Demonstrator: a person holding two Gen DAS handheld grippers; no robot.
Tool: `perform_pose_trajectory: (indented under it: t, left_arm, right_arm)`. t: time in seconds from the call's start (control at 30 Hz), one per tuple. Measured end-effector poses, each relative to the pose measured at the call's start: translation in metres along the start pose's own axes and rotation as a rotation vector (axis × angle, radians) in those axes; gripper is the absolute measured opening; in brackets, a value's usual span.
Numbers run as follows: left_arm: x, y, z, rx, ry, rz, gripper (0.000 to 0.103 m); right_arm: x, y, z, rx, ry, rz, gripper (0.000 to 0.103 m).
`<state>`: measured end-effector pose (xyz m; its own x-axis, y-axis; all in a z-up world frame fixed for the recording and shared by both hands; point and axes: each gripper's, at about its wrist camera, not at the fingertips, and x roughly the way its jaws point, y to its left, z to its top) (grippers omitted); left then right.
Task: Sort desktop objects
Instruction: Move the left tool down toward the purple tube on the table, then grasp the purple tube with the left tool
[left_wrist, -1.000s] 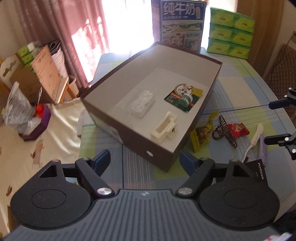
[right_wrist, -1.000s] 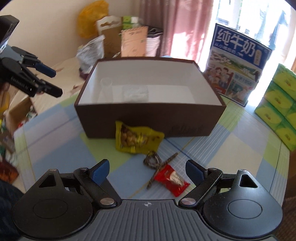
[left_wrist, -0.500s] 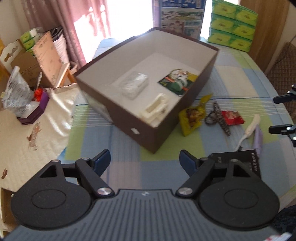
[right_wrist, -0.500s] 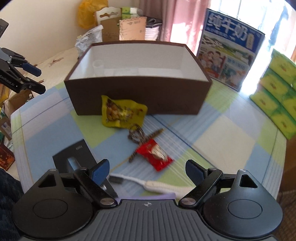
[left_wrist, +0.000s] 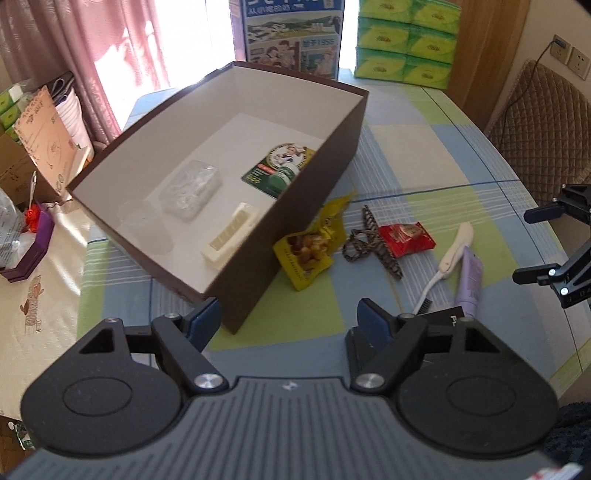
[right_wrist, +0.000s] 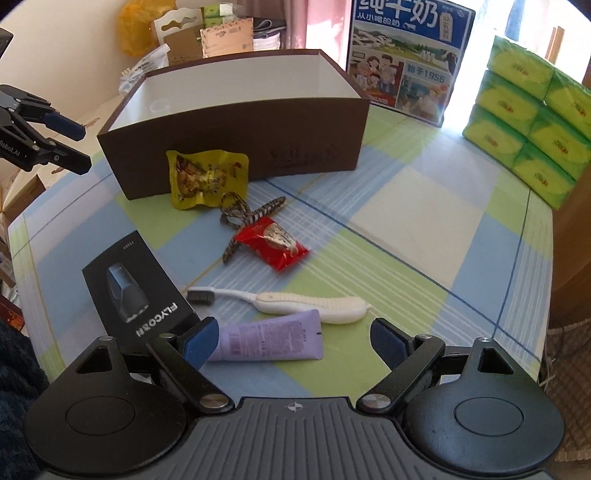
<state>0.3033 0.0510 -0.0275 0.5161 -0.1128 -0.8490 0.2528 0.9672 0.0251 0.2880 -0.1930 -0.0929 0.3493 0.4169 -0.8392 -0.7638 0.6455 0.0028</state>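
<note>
A brown cardboard box (left_wrist: 295, 206) had a matt outside and a smooth white paper lining. The checked blue-and-green cloth (right_wrist: 406, 206) on the table looked woven and dull. Ahead of the right jaws, a red foil snack wrapper (right_wrist: 275, 243) and a yellow crinkled snack packet (right_wrist: 207, 179) shone glossy. Close to those jaws lay a lilac plastic tube (right_wrist: 269, 341) with a satin sheen, a white plastic toothbrush (right_wrist: 295, 302) and a black matt card package (right_wrist: 136, 291). The jaws' blue pads (right_wrist: 199, 341) looked rubbery.
</note>
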Motion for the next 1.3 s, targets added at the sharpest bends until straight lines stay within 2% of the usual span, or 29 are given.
perform_pose_trajectory:
  t: [0.17, 0.3, 0.57, 0.7, 0.77, 0.83, 1.03, 1.17, 1.27, 1.3]
  left_arm:
    - [0.010, -0.014, 0.002, 0.029, 0.018, -0.032, 0.076]
    - [0.025, -0.042, 0.006, 0.107, 0.029, -0.099, 0.072]
    - [0.071, -0.128, 0.013, 0.348, 0.076, -0.277, 0.059]
    - [0.092, -0.169, 0.016, 0.473, 0.092, -0.330, 0.057]
    - [0.103, -0.185, 0.017, 0.520, 0.115, -0.348, 0.049]
    - [0.115, -0.197, 0.016, 0.551, 0.151, -0.347, 0.039]
    - [0.140, -0.215, 0.006, 0.587, 0.208, -0.292, 0.037]
    - [0.142, -0.213, 0.004, 0.564, 0.195, -0.302, 0.037]
    - [0.142, -0.213, 0.004, 0.563, 0.179, -0.331, 0.028]
    - [0.141, -0.215, 0.003, 0.565, 0.175, -0.327, 0.028]
  right_arm:
    - [0.004, -0.003, -0.007, 0.019, 0.021, 0.002, 0.087]
    - [0.004, -0.010, -0.018, 0.074, 0.034, -0.011, 0.087]
    - [-0.016, -0.030, -0.056, 0.220, 0.046, -0.077, 0.087]
    - [-0.030, -0.041, -0.082, 0.321, 0.049, -0.111, 0.087]
    - [-0.036, -0.045, -0.095, 0.365, 0.051, -0.123, 0.087]
    - [-0.041, -0.048, -0.106, 0.406, 0.054, -0.133, 0.087]
    - [-0.052, -0.057, -0.135, 0.506, 0.053, -0.154, 0.087]
    - [-0.054, -0.063, -0.144, 0.535, 0.053, -0.152, 0.087]
    - [-0.052, -0.066, -0.145, 0.536, 0.055, -0.147, 0.087]
    - [-0.052, -0.067, -0.145, 0.535, 0.054, -0.144, 0.087]
